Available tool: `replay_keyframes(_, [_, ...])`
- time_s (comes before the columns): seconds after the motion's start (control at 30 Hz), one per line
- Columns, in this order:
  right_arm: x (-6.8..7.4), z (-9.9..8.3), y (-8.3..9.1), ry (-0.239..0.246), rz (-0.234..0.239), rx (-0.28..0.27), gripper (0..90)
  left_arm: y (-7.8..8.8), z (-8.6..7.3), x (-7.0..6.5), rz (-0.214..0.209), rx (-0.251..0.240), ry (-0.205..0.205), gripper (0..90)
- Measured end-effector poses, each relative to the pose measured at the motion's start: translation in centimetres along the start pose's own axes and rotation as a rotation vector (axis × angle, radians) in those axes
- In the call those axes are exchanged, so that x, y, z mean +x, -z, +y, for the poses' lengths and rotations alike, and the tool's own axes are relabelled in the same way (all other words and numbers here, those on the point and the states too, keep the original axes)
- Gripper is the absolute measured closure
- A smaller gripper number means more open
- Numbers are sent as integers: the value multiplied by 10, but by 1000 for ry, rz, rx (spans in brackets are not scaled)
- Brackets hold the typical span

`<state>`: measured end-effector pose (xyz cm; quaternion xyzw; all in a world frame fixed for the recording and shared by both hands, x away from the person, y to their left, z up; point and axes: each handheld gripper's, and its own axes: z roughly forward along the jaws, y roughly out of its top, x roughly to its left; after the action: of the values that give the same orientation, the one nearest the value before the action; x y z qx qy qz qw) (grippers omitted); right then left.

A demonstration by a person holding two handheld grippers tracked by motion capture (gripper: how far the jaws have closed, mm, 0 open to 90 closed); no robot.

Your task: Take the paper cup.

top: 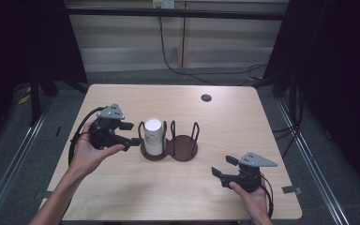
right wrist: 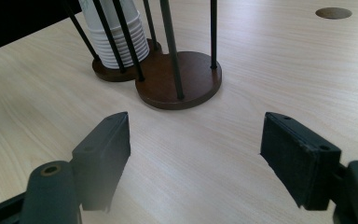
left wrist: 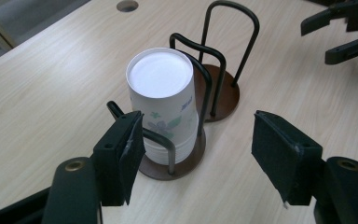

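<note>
The left gripper is held above the table, just left of a stack of paper cups. Its jaws are seen spread apart with nothing between them; in the left gripper view the two black pads frame bare wood, and the cups stand just beyond the left pad, not touched.

The cups are nested upside down in the left bay of a dark two-bay holder. Thin wire loops rise around each bay. The cups are enclosed by the left bay's loops and rest on its round brown base. The right bay is seen to be vacant.

The right gripper is held low at the near right of the table, well apart from the holder. Its jaws are also parted and nothing is gripped; through them, in the right gripper view, the holder's base and the lower rims of the cups are seen farther off.

As a judgement, the work appears to be at an early stage: no cup has been taken off the stack, and the second bay is yet to be filled. A grasp on the top cup would be needed next.
</note>
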<state>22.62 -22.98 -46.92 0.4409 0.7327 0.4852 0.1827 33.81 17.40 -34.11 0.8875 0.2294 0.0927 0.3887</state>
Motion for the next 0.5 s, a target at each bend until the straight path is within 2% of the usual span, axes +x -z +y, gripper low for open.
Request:
replay_keyframes(0.03, [0,0,0,1,1,1,235,0,3,1,1,1,5,345])
replay_keyframes(0.1, [0,0,0,0,0,1,235,-1,9,4,-4,32,-10,344])
replay_keyframes(0.13, [0,0,0,0,1,1,235,-2,12,4,-12,31,7,343])
replay_keyframes(0.23, [0,0,0,-2,8,1,235,-5,17,8,-17,72,-7,340])
replay_keyframes(0.27, [-1,0,0,-2,10,2,235,-6,18,8,-23,66,11,340])
replay_keyframes(0.4, [0,0,-1,1,14,6,235,-9,25,11,-21,120,-19,343])
replay_keyframes(0.43, [0,0,-1,2,17,9,235,-11,26,11,-12,120,-4,346])
replay_keyframes(0.47, [0,0,-1,0,20,9,235,-13,28,13,-17,145,-10,346])
replay_keyframes(0.5, [0,0,-2,-1,21,10,235,-14,29,14,-13,151,-14,349])
